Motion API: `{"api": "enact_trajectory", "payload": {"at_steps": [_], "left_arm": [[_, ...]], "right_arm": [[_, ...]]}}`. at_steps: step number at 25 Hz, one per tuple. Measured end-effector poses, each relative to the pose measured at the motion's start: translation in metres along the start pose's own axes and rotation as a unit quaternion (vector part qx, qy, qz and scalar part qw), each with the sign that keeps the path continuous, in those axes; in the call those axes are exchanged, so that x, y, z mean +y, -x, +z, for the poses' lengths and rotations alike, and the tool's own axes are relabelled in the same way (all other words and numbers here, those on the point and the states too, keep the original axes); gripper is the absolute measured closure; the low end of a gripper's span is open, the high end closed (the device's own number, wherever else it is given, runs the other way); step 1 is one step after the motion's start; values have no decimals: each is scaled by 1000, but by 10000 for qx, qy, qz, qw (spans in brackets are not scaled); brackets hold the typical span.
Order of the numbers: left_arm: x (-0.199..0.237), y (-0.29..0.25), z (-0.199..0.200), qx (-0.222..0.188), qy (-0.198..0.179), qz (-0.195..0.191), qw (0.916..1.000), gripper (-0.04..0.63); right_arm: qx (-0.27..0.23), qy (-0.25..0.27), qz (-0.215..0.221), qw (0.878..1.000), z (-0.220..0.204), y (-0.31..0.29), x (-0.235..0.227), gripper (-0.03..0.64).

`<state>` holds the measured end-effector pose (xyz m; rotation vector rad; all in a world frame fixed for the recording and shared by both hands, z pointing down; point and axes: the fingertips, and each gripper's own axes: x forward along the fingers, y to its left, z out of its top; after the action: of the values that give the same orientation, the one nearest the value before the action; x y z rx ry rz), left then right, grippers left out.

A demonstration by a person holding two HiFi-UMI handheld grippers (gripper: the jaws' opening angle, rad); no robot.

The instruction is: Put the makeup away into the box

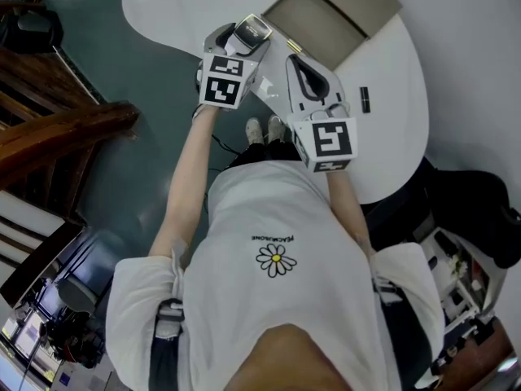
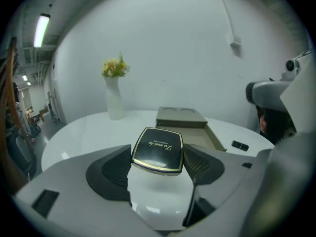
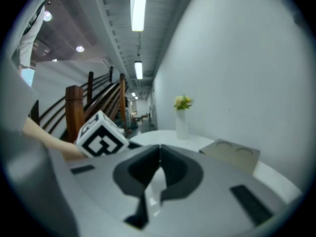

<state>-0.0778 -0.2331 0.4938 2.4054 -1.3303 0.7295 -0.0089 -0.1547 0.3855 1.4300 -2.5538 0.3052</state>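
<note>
Black compact clamped between left gripper fingers, right gripper fingers pressed together and empty, open box set beyond on white desk, flanked by vase and small black tube

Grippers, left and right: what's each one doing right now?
Left gripper: closed on the black compact.
Right gripper: closed, nothing between its jaws.

White round table on teal floor beside wooden staircase.
</note>
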Motion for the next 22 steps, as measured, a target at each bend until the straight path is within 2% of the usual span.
{"api": "enact_trajectory", "payload": {"at_steps": [5,11,17,22], "left_arm": [[-12,50,50,-881,-206,463,9948,252],[-20,99,74,-1621,252,788,9833,252],[-23,130,69,-1856,369,1128,9754,252],[-26,132,69,-1789,192,1117,9773,252]], "right_arm": [[-149,141,-151,9997,9,3,4,586],[-287,310,-247,9988,15,6,7,586],[-299,285,-108,9991,17,6,15,586],[-322,286,35,9991,17,4,23,586]]}}
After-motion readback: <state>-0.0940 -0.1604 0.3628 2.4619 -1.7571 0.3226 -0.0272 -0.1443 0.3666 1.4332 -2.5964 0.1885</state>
